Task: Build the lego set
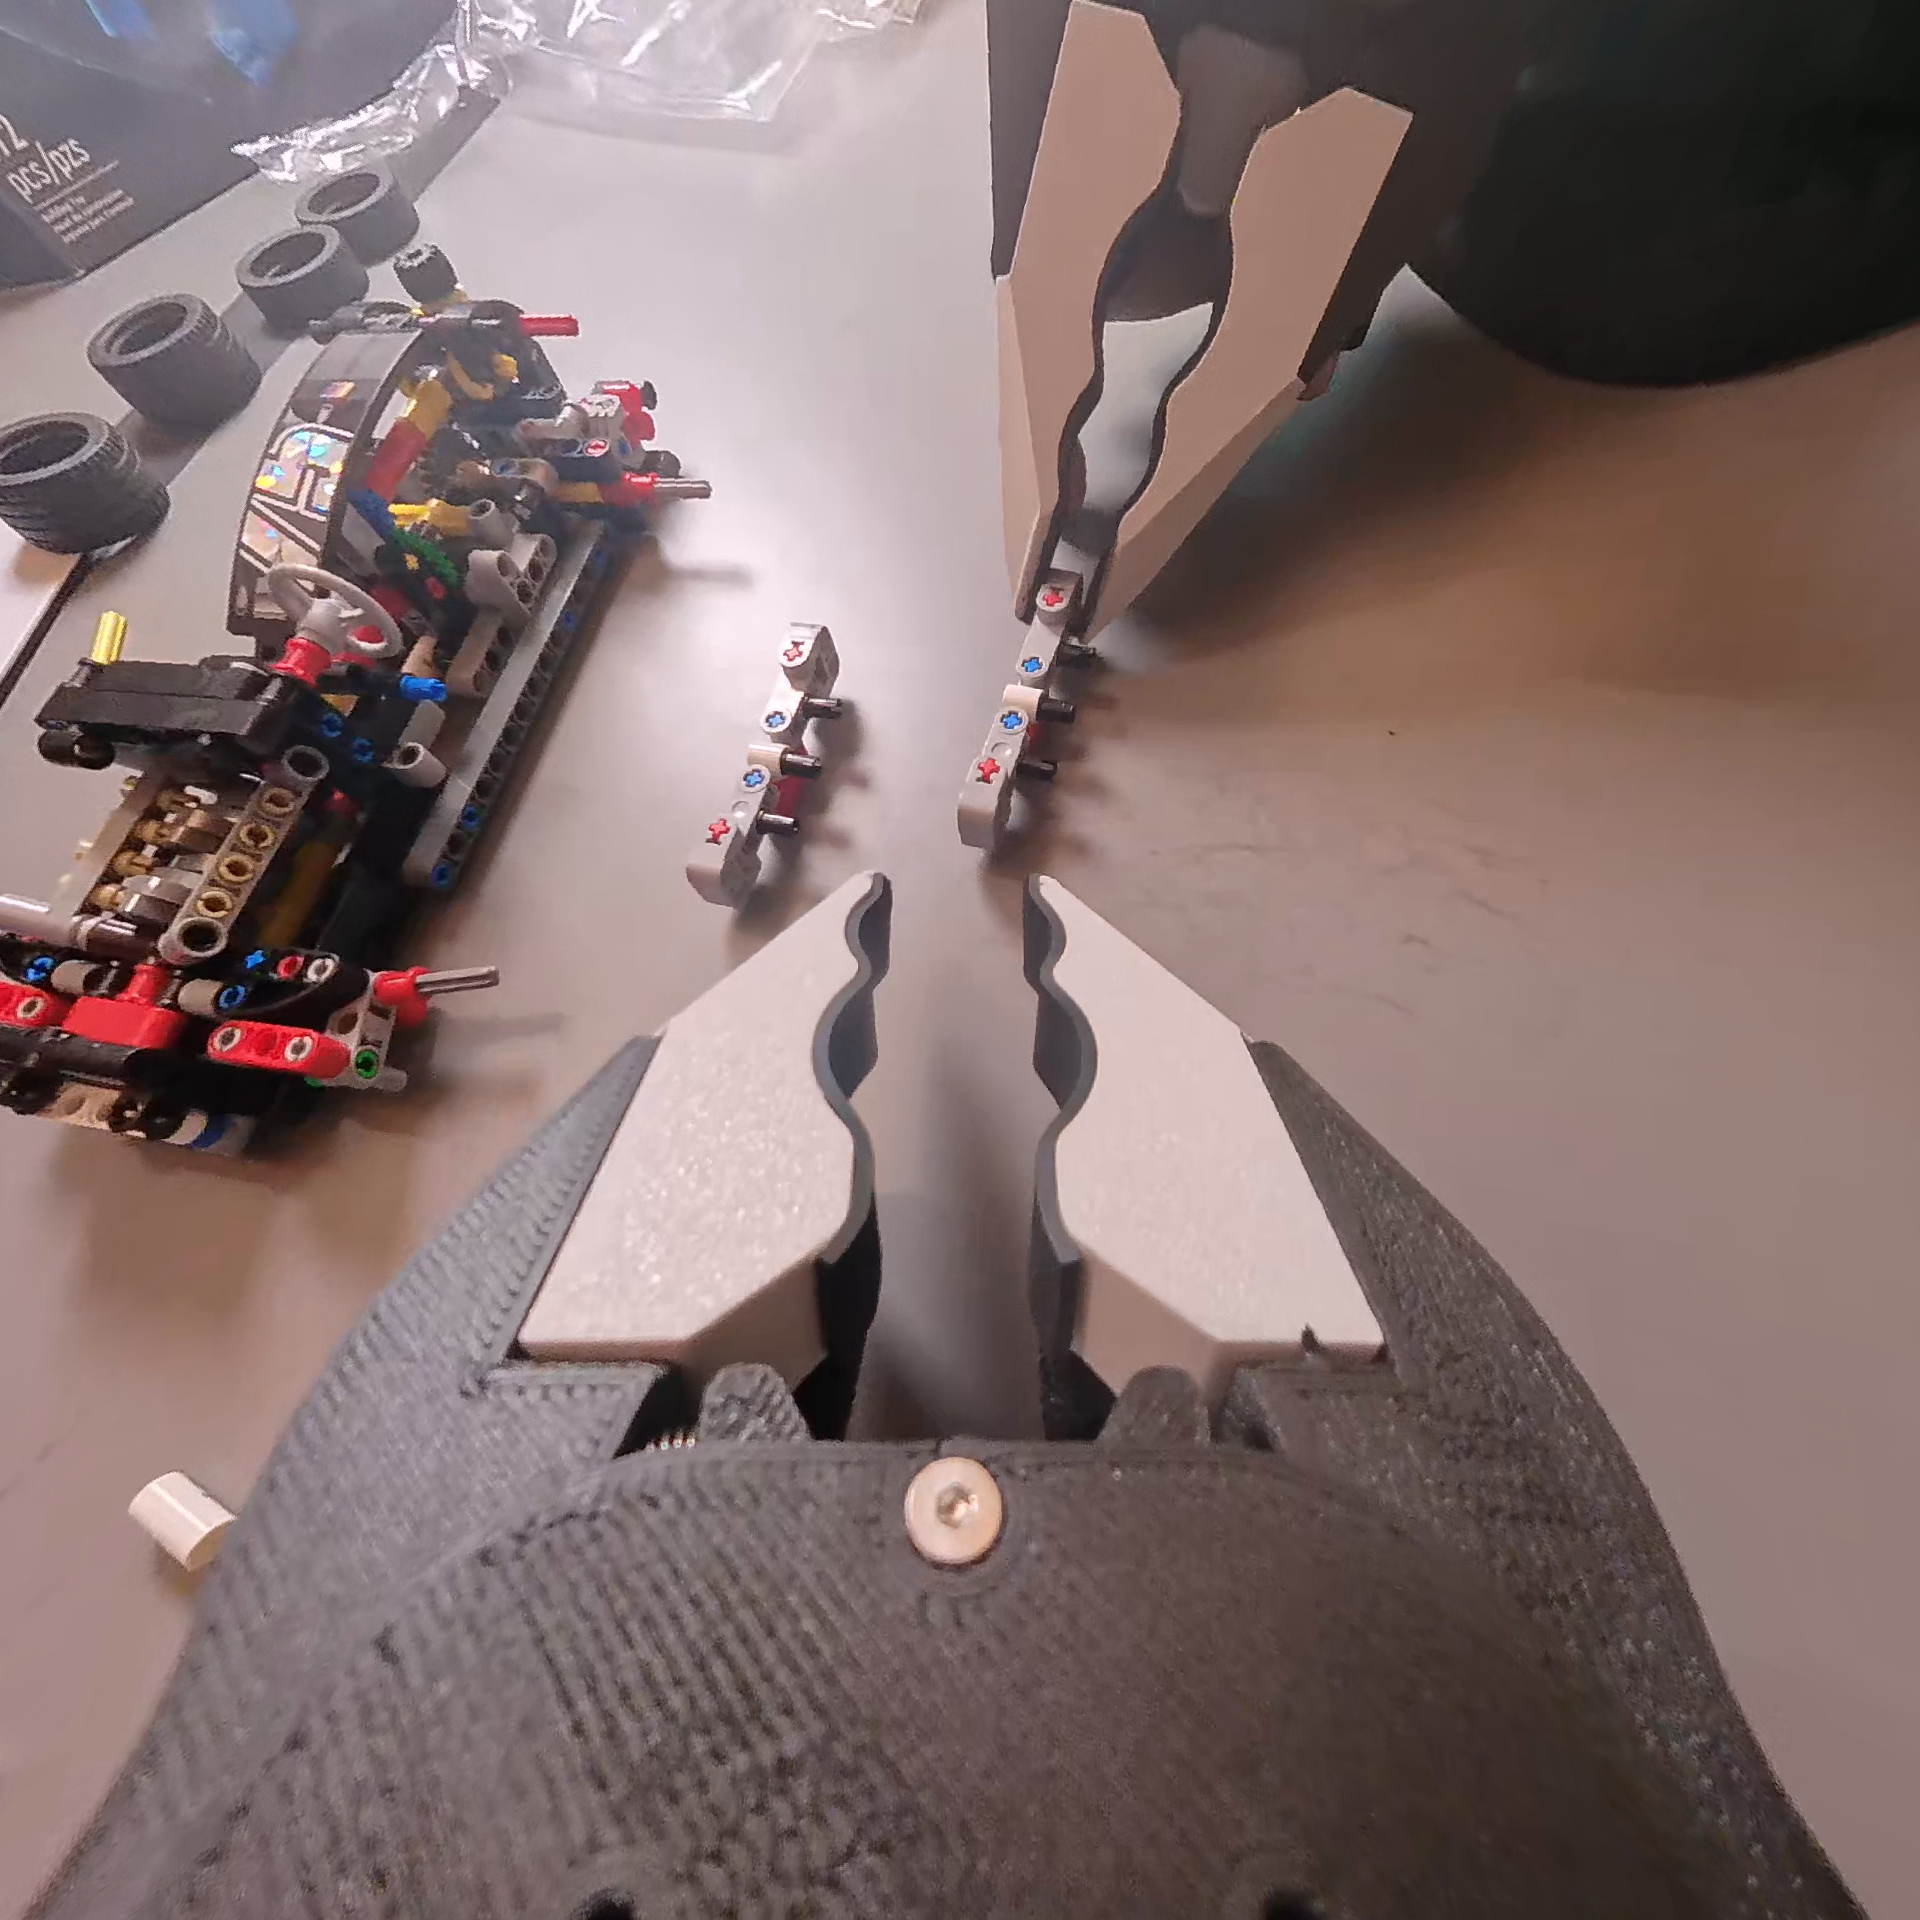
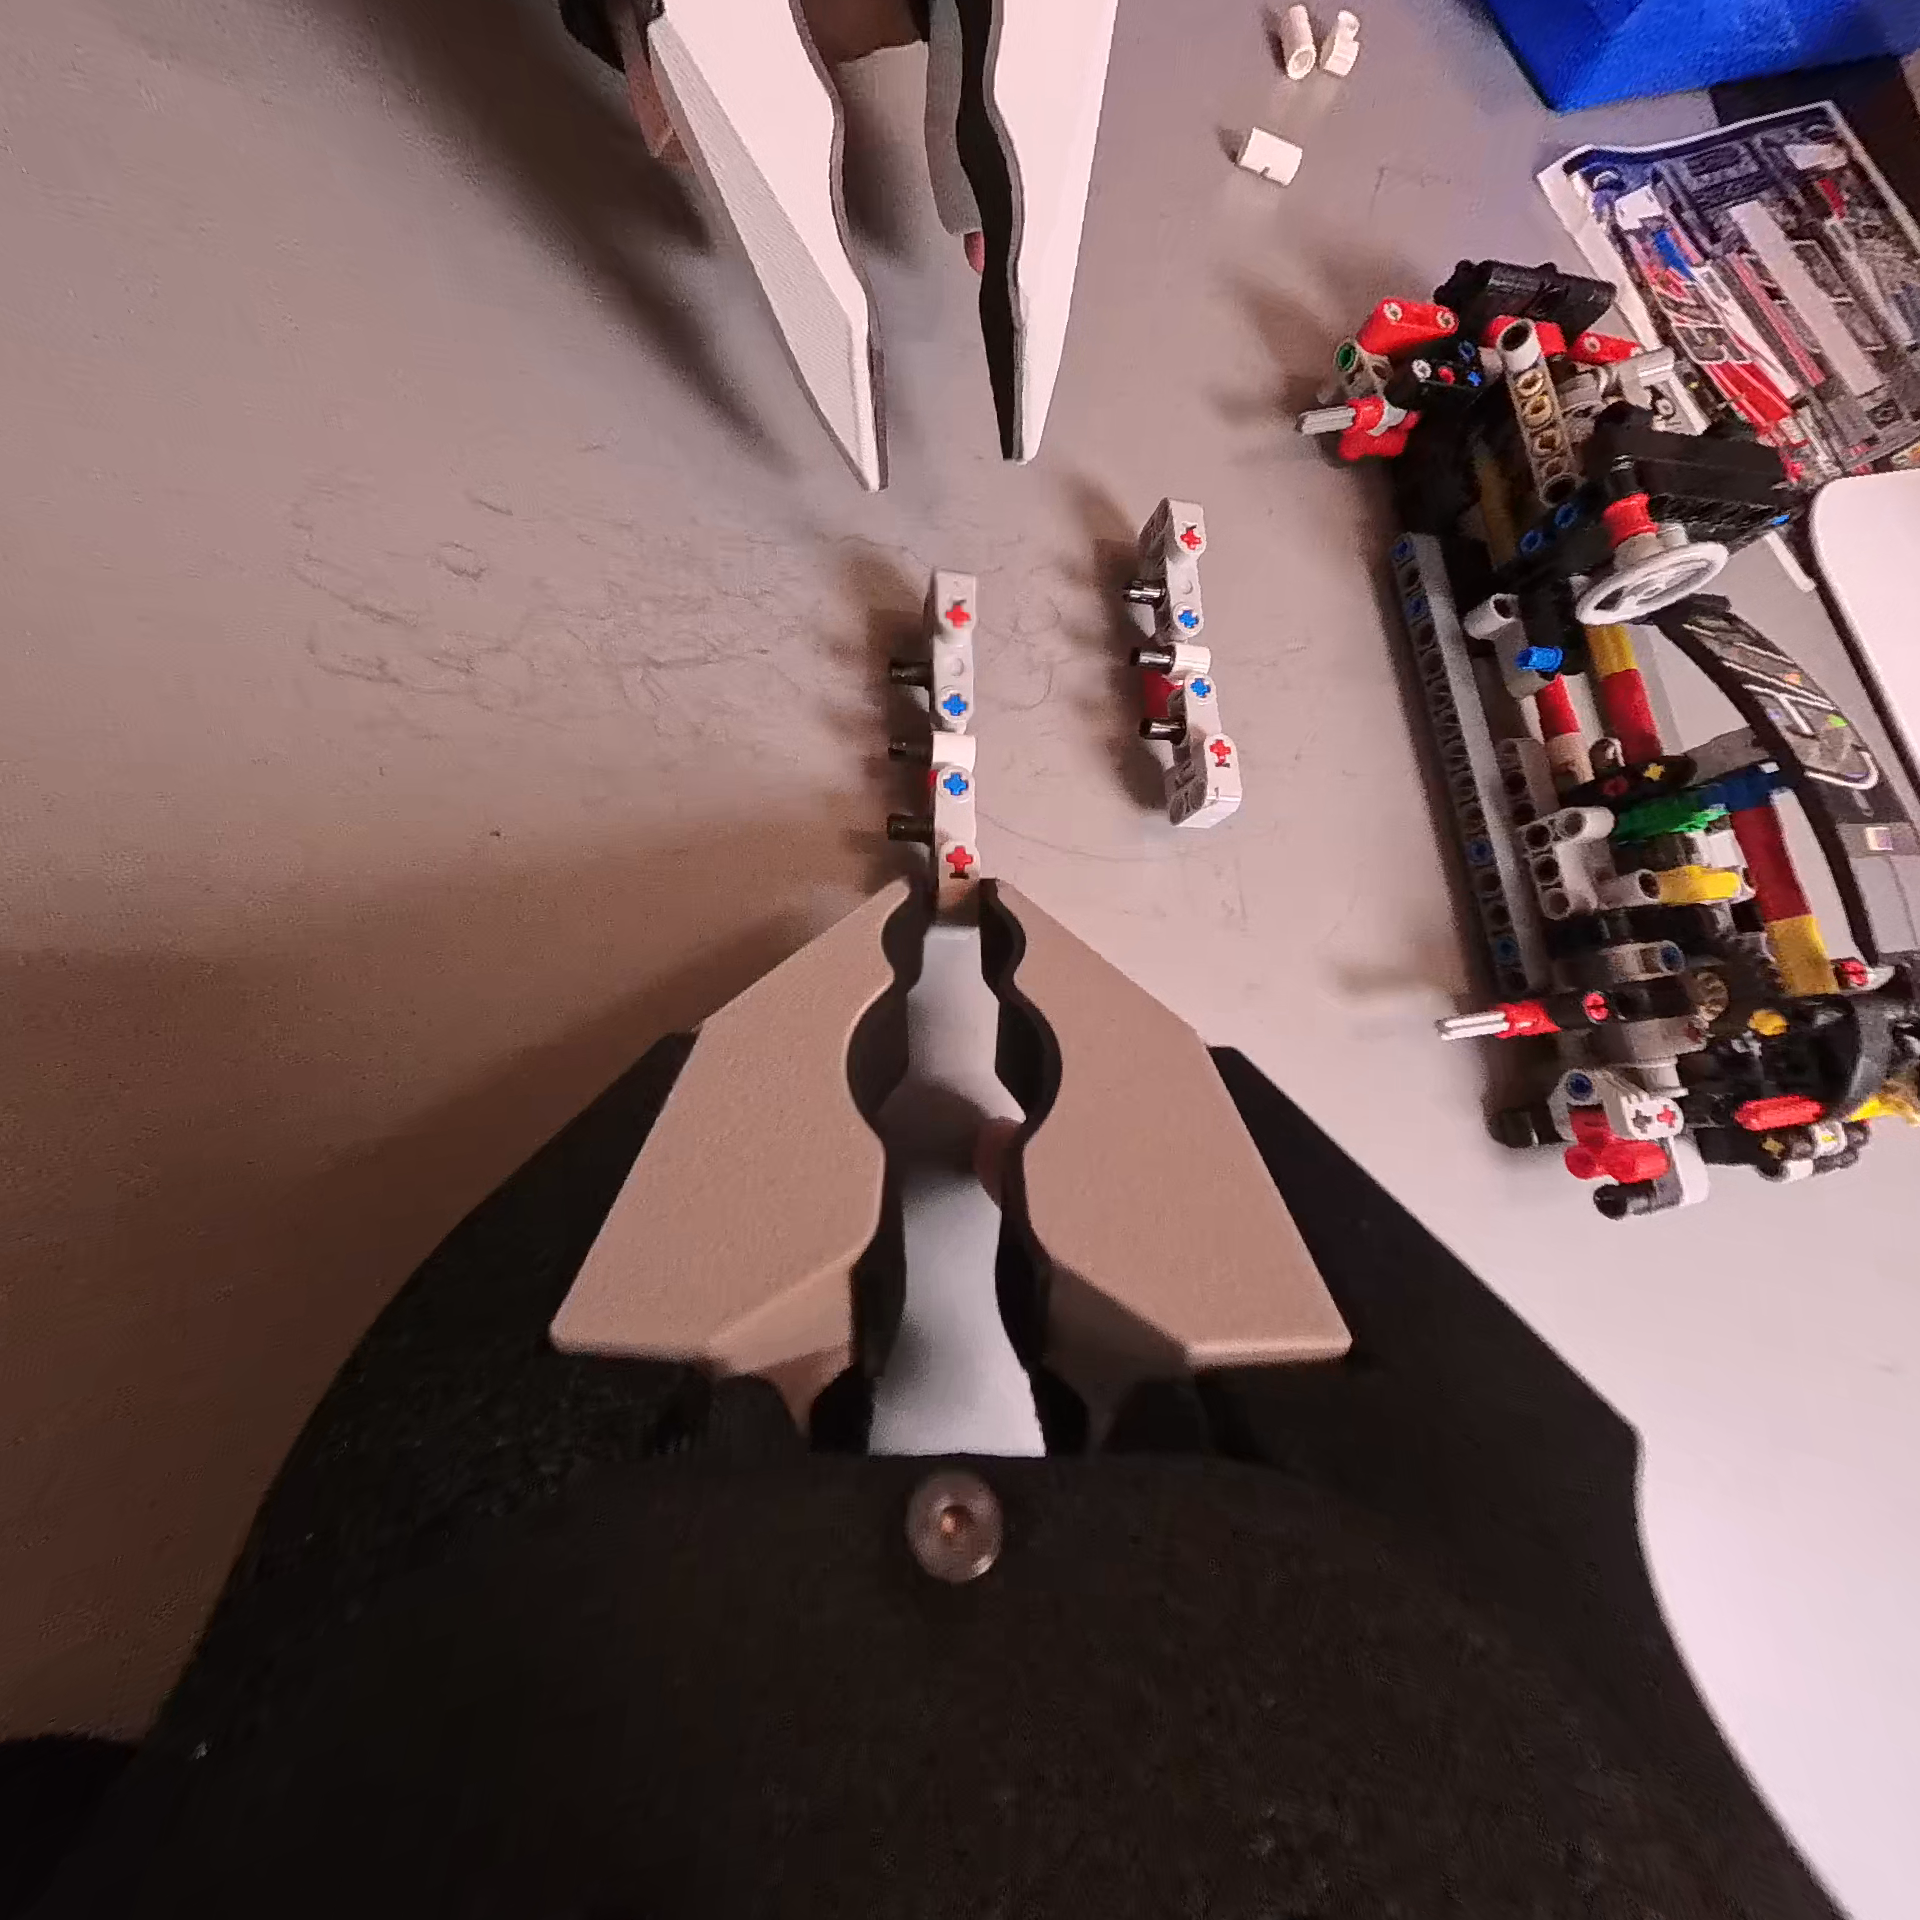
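Two short white lego sub-assemblies lay side by side on the grey table [image 1: 1455,935], each a row of white connectors with red and blue cross-axle ends and three black pins sticking out of one side. The right gripper [image 2: 951,894] was clenched on the end of one sub-assembly [image 2: 954,727], its fingertips [image 2: 904,914] pinching the last white connector; in the left wrist view that same gripper [image 1: 1070,592] came down from the far side onto the piece [image 1: 1013,727]. The left gripper [image 1: 956,904] was released, its jaws standing parted with bare table between them, just short of the near end of that held piece and touching nothing. The second sub-assembly [image 1: 764,769] sat loose, just left of the held one in the left wrist view.

Further left stood the partly built car chassis [image 1: 312,707], with four black tyres [image 1: 171,358] in a row beyond it. A dark box [image 1: 94,166] at the far left corner bore white printing, and a printed instruction booklet [image 2: 1756,281] lay beside the chassis in the right wrist view. Some small white pieces [image 2: 1270,156] lay loose on the table near the booklet, and clear plastic bags [image 1: 665,62] lay at the far edge.
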The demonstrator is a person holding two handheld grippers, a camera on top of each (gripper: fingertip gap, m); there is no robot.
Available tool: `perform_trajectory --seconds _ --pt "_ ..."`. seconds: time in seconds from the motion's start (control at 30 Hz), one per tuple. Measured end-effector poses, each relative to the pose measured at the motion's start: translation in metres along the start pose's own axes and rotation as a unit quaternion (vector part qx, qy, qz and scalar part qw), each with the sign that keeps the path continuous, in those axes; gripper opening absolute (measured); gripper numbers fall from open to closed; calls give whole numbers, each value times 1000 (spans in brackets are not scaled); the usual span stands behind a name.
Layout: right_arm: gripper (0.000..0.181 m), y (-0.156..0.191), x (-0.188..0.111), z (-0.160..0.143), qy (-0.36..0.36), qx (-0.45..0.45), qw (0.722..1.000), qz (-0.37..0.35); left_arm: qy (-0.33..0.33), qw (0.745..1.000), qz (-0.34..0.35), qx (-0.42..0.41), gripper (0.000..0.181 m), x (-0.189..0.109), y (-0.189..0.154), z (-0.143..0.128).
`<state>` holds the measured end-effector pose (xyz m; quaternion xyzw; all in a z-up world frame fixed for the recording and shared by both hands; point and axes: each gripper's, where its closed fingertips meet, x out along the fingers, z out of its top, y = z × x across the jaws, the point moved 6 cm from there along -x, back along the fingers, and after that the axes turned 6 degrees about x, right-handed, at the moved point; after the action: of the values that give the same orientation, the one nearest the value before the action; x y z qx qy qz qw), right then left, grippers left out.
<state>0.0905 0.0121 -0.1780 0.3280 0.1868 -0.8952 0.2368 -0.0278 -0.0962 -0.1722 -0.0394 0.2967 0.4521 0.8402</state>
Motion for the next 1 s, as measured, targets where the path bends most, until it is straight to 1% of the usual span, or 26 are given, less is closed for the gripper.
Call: perform_trajectory --seconds 0.2,0.27,0.4,0.67,0.87,1.0 --pt "7 1 8 7 0 -5 1000 -14 -1 1000 15 -12 24 -1 5 -1" --pt "13 1 9 8 -5 -4 1000 -11 -4 1000 19 -18 24 -3 7 -1" --pt "16 -4 5 7 -26 25 999 -3 -9 1000 16 -25 24 -4 8 -1" --pt "16 -9 -1 2 -47 43 998 20 -13 999 8 -38 24 -4 9 -1" --pt "21 -17 -16 6 -102 77 991 31 -59 996 10 -73 32 -12 15 4" --pt "26 -35 -28 12 -146 111 983 -16 -93 991 48 -88 38 -23 25 9"
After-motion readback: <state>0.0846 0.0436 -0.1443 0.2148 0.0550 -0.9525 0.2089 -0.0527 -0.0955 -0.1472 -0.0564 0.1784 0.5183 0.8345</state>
